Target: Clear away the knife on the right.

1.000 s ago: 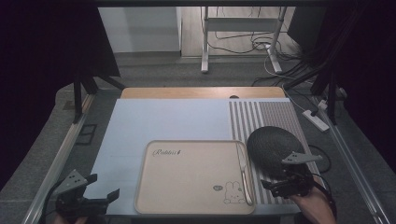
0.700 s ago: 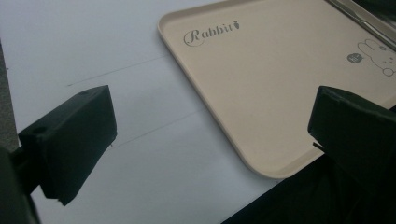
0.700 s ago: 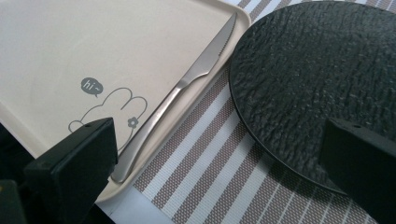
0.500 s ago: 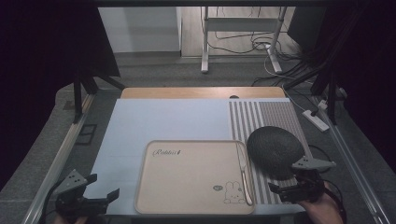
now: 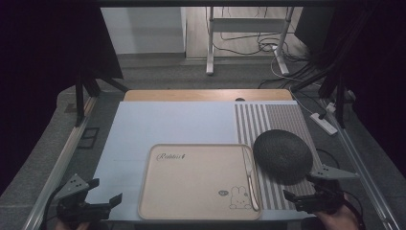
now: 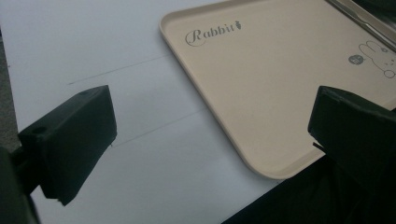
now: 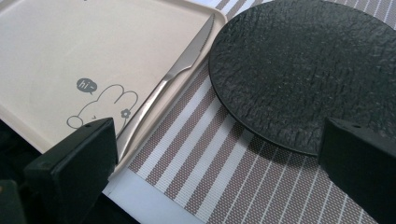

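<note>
Left gripper (image 5: 103, 203) and right gripper (image 5: 301, 189) both stand released at the near table edge, grasping nothing. Knife (image 7: 175, 74) lies along the tray (image 5: 191, 191) right rim; black plate (image 5: 282, 155) rests just beside on the striped mat (image 5: 282, 115); no handling appears begun.

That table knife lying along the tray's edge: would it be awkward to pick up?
Probably. The table knife looks like smooth polished metal, so likely slippery and stiff. It lies flat against the beige tray rim, leaving little for jaws to get under.
</note>
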Tool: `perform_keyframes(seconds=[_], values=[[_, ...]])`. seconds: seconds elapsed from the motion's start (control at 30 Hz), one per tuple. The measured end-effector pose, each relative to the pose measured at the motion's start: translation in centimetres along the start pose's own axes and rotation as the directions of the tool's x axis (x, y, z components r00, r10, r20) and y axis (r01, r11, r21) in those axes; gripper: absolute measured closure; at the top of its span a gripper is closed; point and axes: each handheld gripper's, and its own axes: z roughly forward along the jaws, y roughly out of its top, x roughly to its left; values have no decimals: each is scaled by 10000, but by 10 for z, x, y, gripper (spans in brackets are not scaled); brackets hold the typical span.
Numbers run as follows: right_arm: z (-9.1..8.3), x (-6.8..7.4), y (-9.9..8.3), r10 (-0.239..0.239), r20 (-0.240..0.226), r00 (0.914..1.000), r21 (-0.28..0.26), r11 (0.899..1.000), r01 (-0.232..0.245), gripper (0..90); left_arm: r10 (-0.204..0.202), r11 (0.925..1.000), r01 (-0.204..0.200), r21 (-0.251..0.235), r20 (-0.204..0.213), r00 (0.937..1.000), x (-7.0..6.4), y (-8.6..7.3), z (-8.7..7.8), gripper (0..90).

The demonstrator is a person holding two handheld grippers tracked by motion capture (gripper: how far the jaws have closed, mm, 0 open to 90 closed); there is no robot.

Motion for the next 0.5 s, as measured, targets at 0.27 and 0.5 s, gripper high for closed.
perform_keyframes(seconds=[0.27,0.5], values=[[-7,-1,-5,114,140,9998,49,9999,-115,0,-33,10000,33,-12,-10,10000,1,0,0,14],[-8,-1,-7,86,203,9998,123,9999,-89,0,-26,10000,26,11,-14,10000,0,0,0,14]])
